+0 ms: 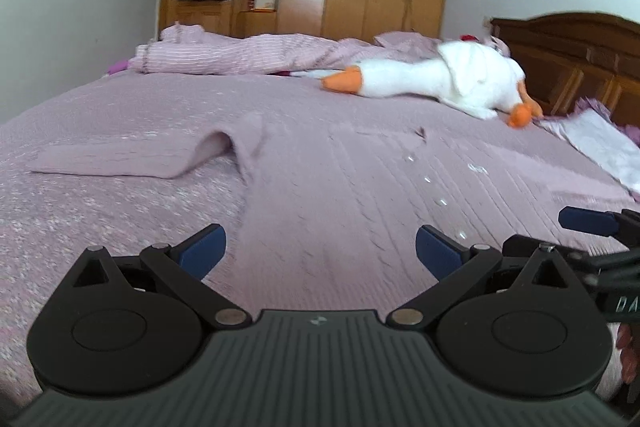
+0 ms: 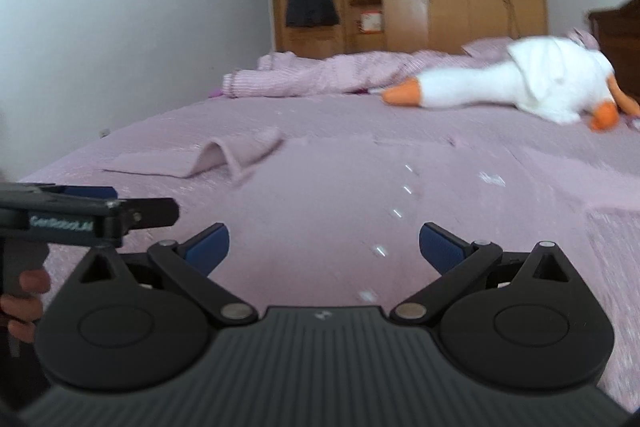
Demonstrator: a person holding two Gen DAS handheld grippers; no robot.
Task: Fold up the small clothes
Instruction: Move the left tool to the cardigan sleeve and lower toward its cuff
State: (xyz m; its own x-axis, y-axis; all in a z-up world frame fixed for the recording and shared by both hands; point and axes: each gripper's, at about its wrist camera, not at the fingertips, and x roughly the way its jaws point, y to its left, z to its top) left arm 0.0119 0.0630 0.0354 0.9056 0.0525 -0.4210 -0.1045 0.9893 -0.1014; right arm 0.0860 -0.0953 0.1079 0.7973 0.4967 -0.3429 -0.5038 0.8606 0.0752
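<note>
Two handheld grippers hover low over a bed covered in a pale purple bedspread [image 1: 100, 227]. The left gripper [image 1: 320, 251] has its two blue-padded fingers [image 1: 202, 251] spread wide apart with nothing between them. The right gripper [image 2: 324, 249] is spread just as wide and is also empty. A hand [image 2: 24, 301] shows at the left edge of the right wrist view, holding the left gripper's handle.

The garment to fold is a small pale purple knitted cardigan [image 1: 340, 187], nearly the same colour as the bedspread. It lies flat and face up directly ahead of both pairs of fingers, its row of small clear buttons [image 1: 427, 181] running away from them between the left gripper's fingertips and slightly towards its right finger. One sleeve [image 1: 132, 159] stretches out beyond the left finger, with a raised hump where it meets the body.

Both grippers seem positioned side by side at the near hem, probably so each can pinch one corner for a first fold; no fold looks started.

Farther ahead, well apart from the fingers, lie a white plush goose [image 1: 440, 79] and a crumpled blanket [image 1: 240, 55]. The views are slightly blurred.
</note>
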